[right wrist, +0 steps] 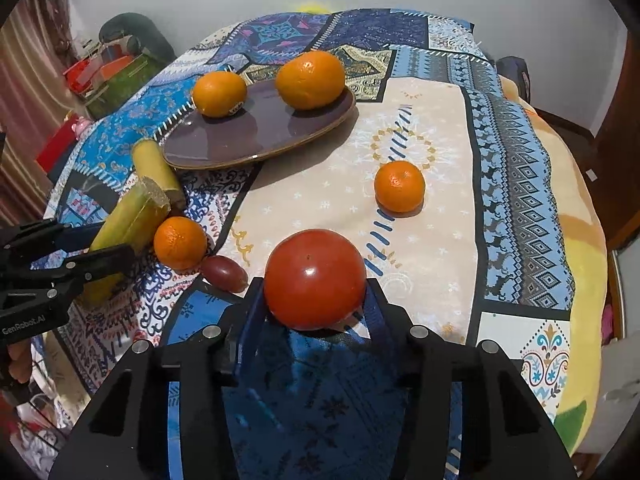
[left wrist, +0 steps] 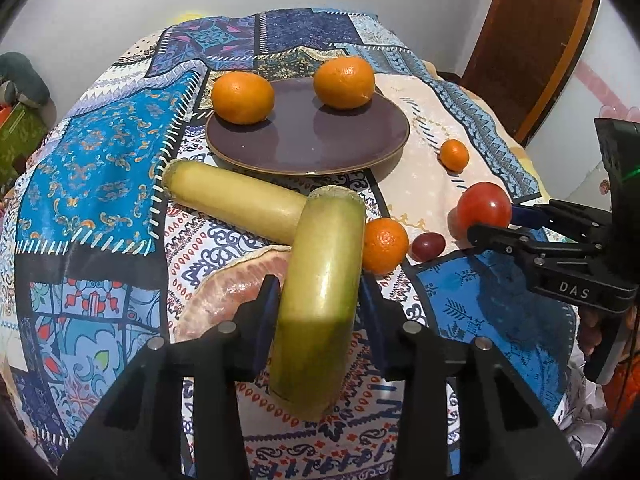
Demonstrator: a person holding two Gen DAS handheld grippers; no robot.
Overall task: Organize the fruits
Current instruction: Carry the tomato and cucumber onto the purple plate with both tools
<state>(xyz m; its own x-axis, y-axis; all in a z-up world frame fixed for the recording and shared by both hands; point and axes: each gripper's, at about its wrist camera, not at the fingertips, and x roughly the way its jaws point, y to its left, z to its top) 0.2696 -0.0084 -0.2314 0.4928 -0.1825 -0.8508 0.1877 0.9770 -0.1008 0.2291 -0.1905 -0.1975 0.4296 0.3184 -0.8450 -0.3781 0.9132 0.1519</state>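
Observation:
A purple plate holds two large oranges. My left gripper is shut on a yellow-green cane piece, held above the cloth; it also shows in the right wrist view. A second cane piece lies below the plate. My right gripper is shut on a red tomato. A small orange and a dark red grape lie between the grippers. Another small orange lies right of the plate.
A pink pomelo segment lies under my left gripper. The patterned cloth covers a bed. A brown door stands at the far right. Boxes and clutter sit at the left of the bed.

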